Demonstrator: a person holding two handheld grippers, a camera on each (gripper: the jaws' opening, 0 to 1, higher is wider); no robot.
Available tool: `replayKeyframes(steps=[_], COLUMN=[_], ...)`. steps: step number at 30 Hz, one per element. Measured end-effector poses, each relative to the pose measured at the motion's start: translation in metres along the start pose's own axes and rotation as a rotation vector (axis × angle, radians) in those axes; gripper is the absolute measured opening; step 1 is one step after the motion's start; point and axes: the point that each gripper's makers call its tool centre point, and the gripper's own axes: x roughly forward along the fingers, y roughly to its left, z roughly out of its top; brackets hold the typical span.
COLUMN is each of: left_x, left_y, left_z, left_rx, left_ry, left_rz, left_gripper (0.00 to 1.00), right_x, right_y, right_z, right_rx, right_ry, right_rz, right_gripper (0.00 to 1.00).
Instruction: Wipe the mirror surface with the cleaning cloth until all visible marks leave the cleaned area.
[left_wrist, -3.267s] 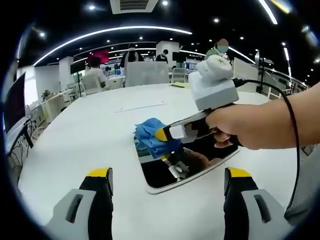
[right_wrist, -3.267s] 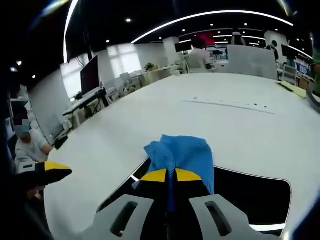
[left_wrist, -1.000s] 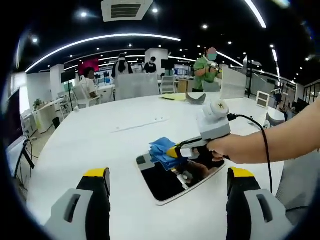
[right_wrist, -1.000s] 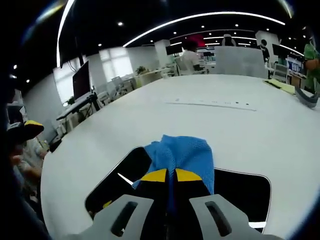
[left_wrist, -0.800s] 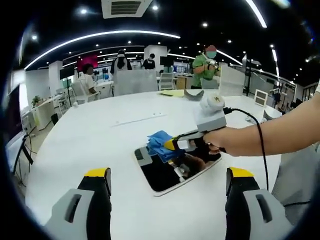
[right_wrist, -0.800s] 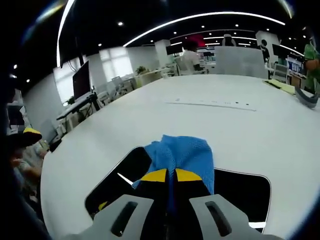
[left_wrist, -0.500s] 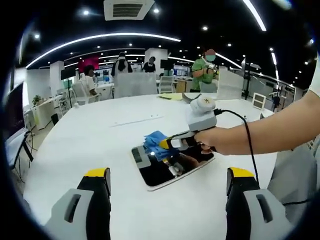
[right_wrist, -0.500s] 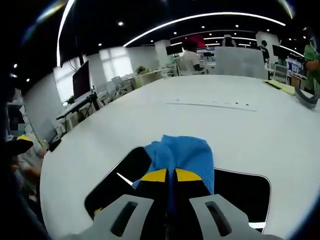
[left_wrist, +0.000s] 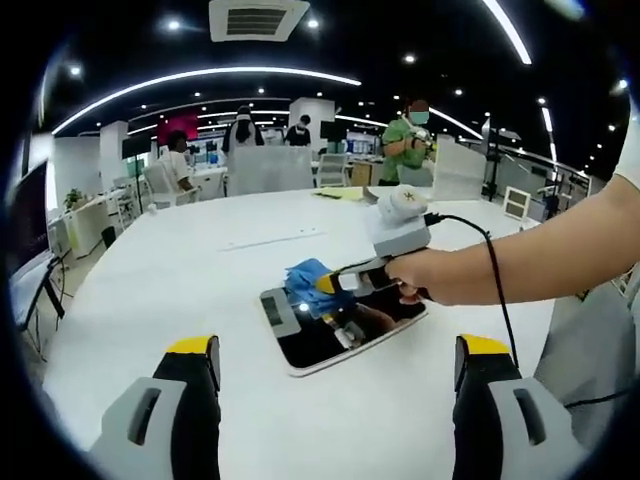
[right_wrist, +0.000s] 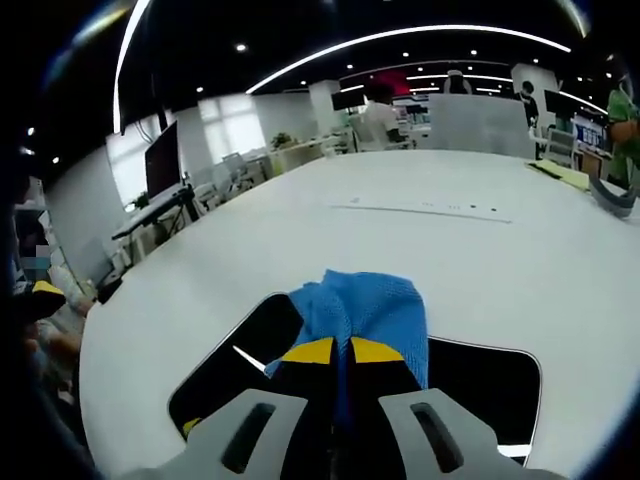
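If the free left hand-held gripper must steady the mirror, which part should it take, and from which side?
Probably the near long edge of the mirror, approached low from the left hand-held gripper side. The mirror lies flat on the white table, so only its thin rim can be pinched. The right hand-held gripper presses the blue cloth at the far end.

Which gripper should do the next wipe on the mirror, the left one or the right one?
The right gripper. It is shut on the blue cloth, which already rests on the mirror. The left gripper is open, holds nothing, and hangs back from the mirror over the white table.
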Motion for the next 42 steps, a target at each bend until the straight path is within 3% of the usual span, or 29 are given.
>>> replayKeyframes(steps=[29,42], left_x=[-0.003,-0.003], left_y=[0.003,0.005], left_z=[0.003,0.000], left_rx=[-0.020,-0.025], left_ry=[-0.020,-0.016], left_rz=[0.018,0.019], left_gripper=[0.99,0.99], right_x=[-0.013,-0.023], right_y=[-0.014,-0.033], right_z=[-0.002,-0.004], right_rx=[0.014,0.045], right_ry=[-0.006,-0.022], right_rz=[-0.031,-0.058], right_gripper=[0.00,0.00])
